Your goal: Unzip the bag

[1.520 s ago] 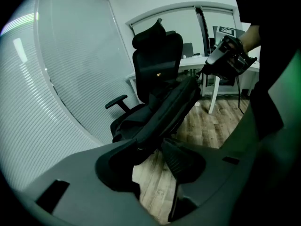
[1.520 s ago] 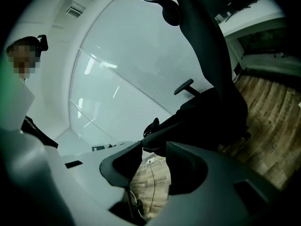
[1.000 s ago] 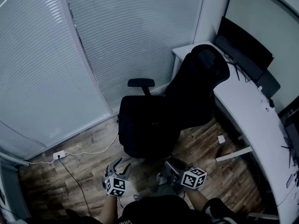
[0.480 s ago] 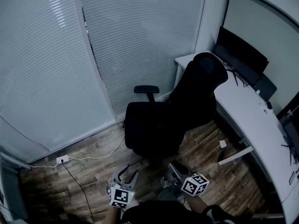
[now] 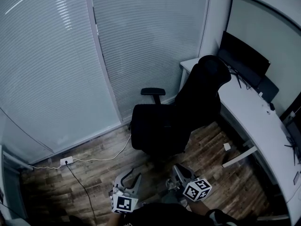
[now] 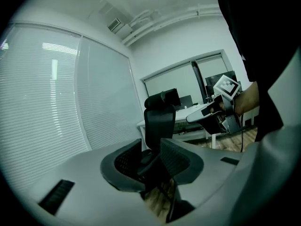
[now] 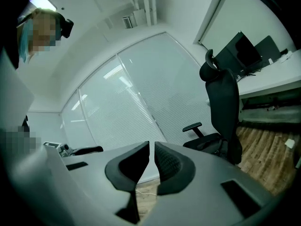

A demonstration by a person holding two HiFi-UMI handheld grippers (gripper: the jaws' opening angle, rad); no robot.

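A black bag [image 5: 157,131] sits on the seat of the office chair [image 5: 207,86] — bulky, slumped against the backrest; dark on dark upholstery, so its zip cannot be made out.

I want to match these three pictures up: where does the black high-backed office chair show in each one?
Head view: the black high-backed office chair is in the middle, slightly right.
Left gripper view: near the centre, small and far off.
Right gripper view: on the right side, backrest upright.
Shared landmark: the white slatted blinds, left of the chair in every view.
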